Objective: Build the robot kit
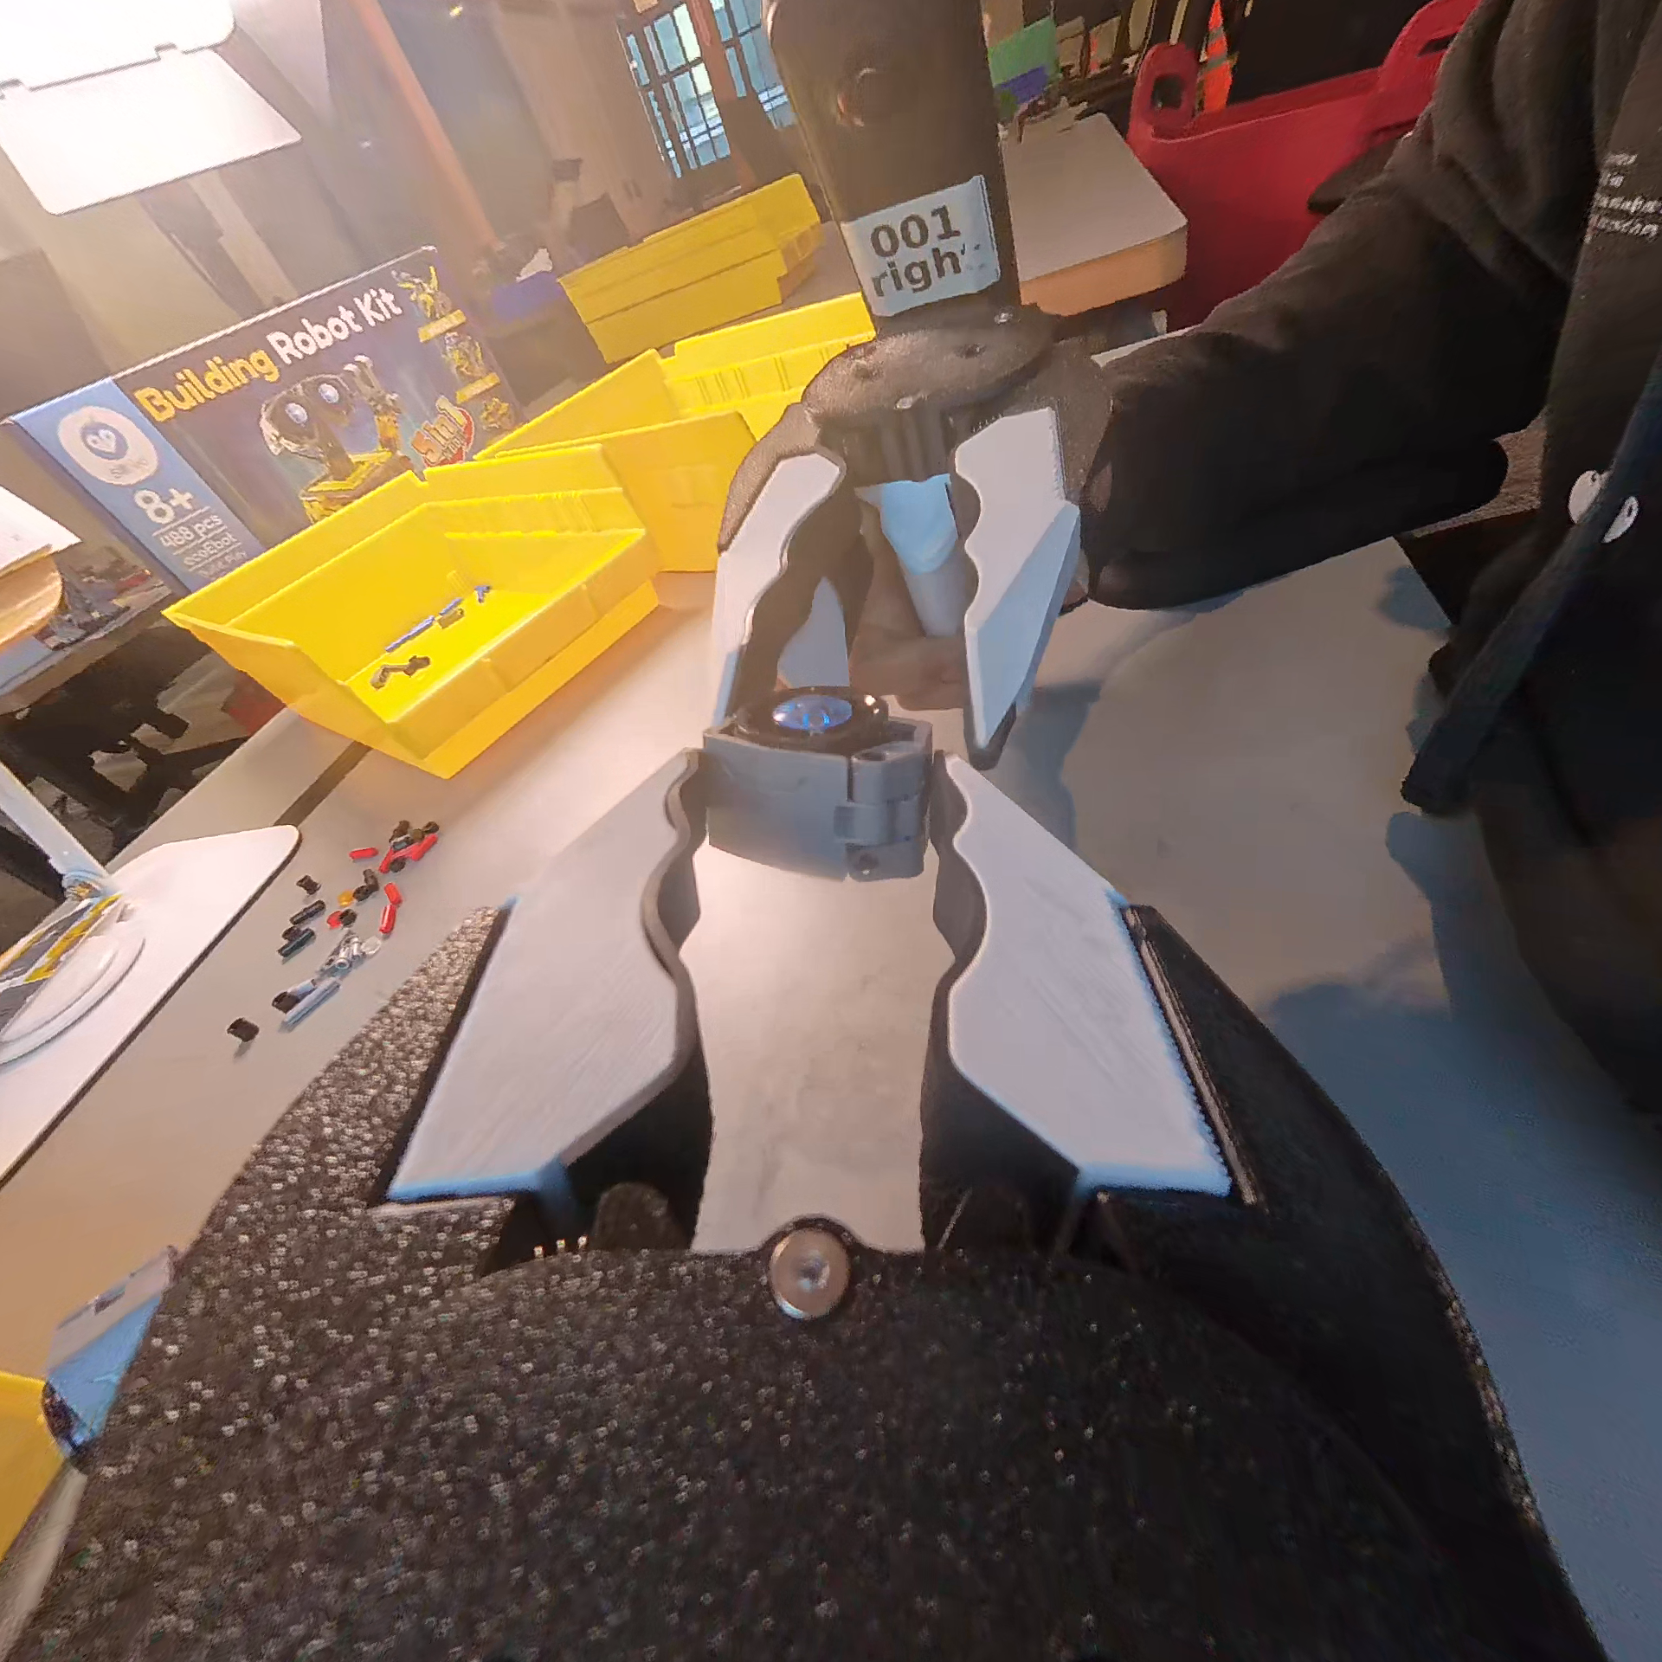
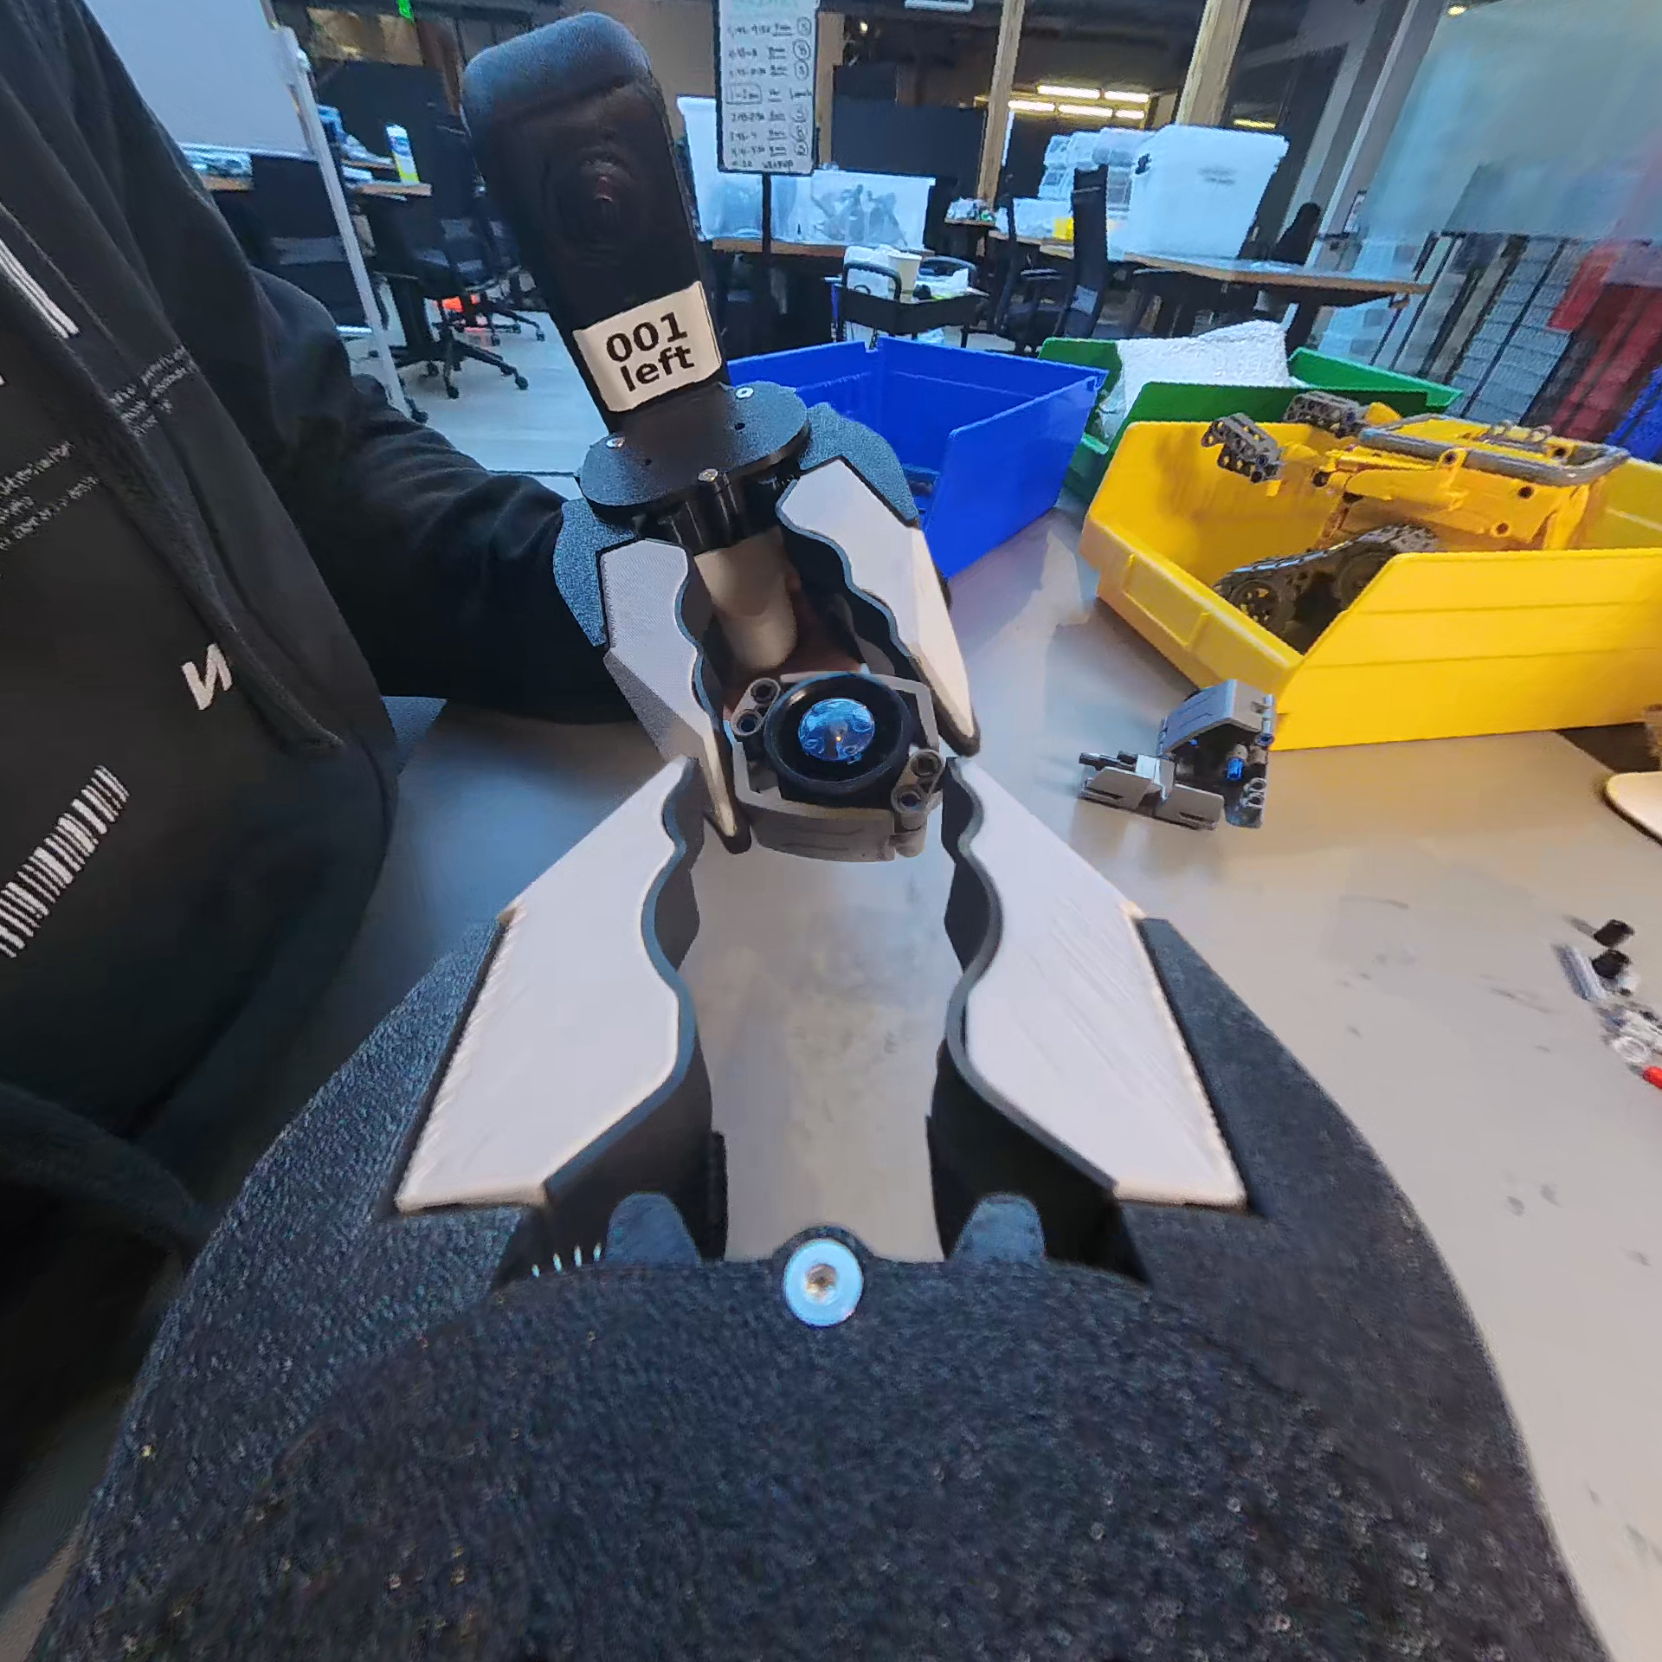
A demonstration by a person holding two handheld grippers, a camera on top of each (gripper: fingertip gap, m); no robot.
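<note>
Above the worktop, toward the edge by the person's body:

- Left gripper: closed on a grey brick-built module, fingers pinching its two short sides, clear of the surface.
- Right gripper: jaws parted, tips flanking the same module. One finger seems to touch it; the other stands clear.
- Module: black ring and blue lens face up toward the right gripper's base. Long axis runs across, finger to finger.
- Risk, judged: a narrow pinch could let it pivot or drop, and a sideways squeeze might split its hinged joint.
- Loose small parts: toward the left edge.
- Yellow bin: far left.
</note>
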